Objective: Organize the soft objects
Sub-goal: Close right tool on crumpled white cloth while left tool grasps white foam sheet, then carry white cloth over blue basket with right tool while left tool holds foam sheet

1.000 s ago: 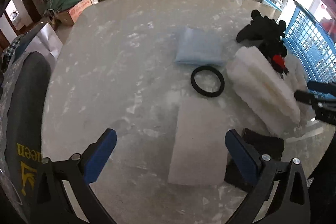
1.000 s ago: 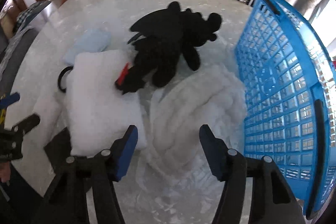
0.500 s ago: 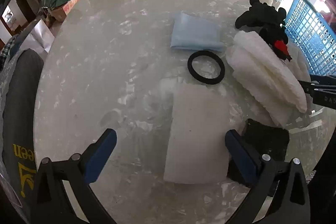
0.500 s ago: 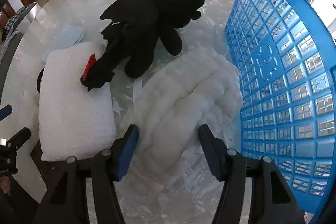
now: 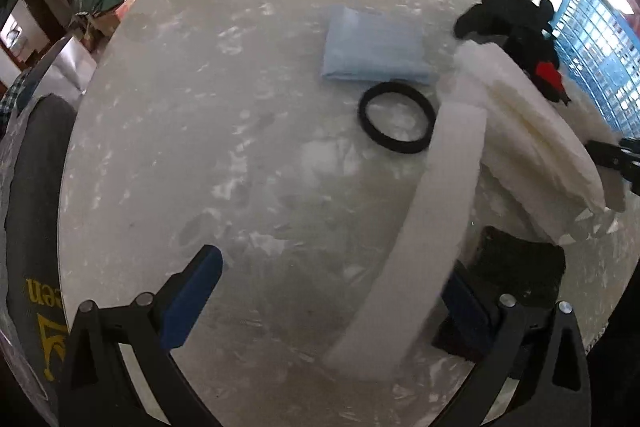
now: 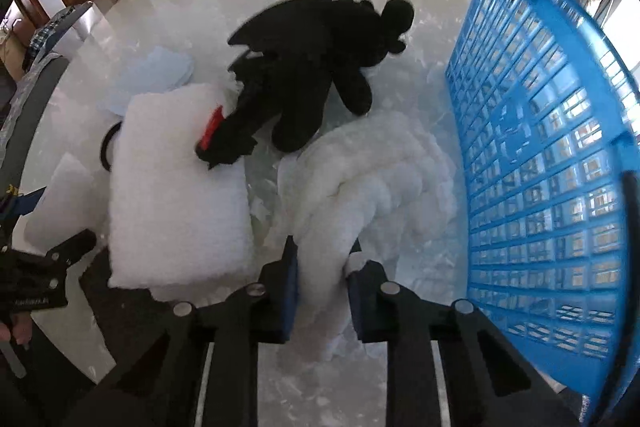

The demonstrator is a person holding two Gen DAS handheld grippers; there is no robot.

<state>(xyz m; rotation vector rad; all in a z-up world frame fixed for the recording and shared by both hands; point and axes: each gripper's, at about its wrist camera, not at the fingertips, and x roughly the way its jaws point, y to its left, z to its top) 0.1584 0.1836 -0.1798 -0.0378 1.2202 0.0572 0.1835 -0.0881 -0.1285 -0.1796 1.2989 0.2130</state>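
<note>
right gripper [image 6: 322,277] just closed on white fluffy blanket [image 6: 372,183] | left gripper [image 5: 320,301] open | risk: shallow edge pinch, blanket slips before basket [image 6: 540,147]

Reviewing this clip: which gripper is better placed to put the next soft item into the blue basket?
Right. The right gripper has just closed its jaws on the white fluffy bundle, right beside the blue basket. The left gripper is open over the white foam sheet, farther away.
</note>
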